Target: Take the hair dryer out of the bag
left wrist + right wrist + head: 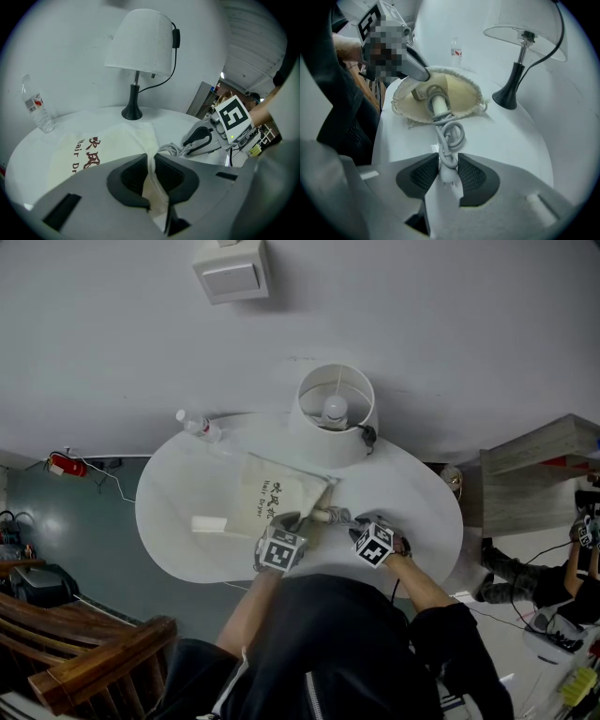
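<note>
At the near edge of the round white table (427, 521), both grippers work side by side, close to the person's body.

- Left gripper (151, 177): jaws drawn narrow, pinching a fold of cream cloth at the bag's rim. The cloth runs up between the pads.
- Right gripper (445, 173): jaws clamped on the grey plug (446, 169), prongs pointing back toward the camera.
- Cord (451, 133): bundled in a loose coil on the tabletop, running from the plug to the bag's mouth.
- Hair dryer (438, 106): only a white handle end pokes out of the open mouth. The rest is hidden inside the bag.
- Bag (267, 486): cream drawstring cloth with dark red print, lying flat on the table, mouth toward the grippers.
- Small white box (210, 524): just beside the bag, on its left in the head view.
- Lamp (336, 405): beyond the bag at the far edge, with a white shade, dark base and black cord.
- Plastic water bottle (37, 108): far left, upright, well apart from the lamp.
- White fixture (232, 268): on the wall behind.
</note>
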Action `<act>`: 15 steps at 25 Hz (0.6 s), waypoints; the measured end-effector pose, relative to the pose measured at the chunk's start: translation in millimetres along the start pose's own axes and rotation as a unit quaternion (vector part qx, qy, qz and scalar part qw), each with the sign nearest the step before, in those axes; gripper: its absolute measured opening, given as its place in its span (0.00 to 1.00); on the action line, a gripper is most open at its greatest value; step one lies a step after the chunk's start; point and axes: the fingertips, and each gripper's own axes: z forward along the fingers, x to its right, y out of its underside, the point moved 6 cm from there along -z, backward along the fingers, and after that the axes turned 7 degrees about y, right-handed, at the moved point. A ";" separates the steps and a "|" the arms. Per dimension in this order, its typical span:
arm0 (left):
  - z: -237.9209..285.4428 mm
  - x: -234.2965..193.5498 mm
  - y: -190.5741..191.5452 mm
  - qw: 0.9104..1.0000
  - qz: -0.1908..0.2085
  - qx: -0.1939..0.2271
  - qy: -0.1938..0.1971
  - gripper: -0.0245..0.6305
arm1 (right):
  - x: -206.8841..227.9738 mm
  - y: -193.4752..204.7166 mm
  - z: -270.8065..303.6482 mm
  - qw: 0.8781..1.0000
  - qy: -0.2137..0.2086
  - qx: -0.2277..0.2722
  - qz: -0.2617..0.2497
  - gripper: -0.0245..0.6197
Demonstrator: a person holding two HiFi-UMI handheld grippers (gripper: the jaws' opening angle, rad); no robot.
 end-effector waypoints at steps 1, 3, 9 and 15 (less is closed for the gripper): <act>0.0 0.2 0.3 1.000 0.000 -0.001 0.000 0.11 | 0.3 1.4 -1.0 1.000 0.000 -0.001 0.000 0.23; 0.0 0.7 0.8 1.000 0.001 -0.002 0.000 0.11 | 0.8 5.4 -2.4 1.000 0.002 -0.004 -0.001 0.23; 0.5 -0.1 0.8 1.000 0.002 -0.004 0.000 0.11 | 4.0 18.4 -6.5 1.000 0.004 -0.012 0.002 0.23; 2.4 0.0 0.9 1.000 0.002 -0.006 0.003 0.11 | 5.9 24.9 -9.1 1.000 0.006 -0.015 0.001 0.23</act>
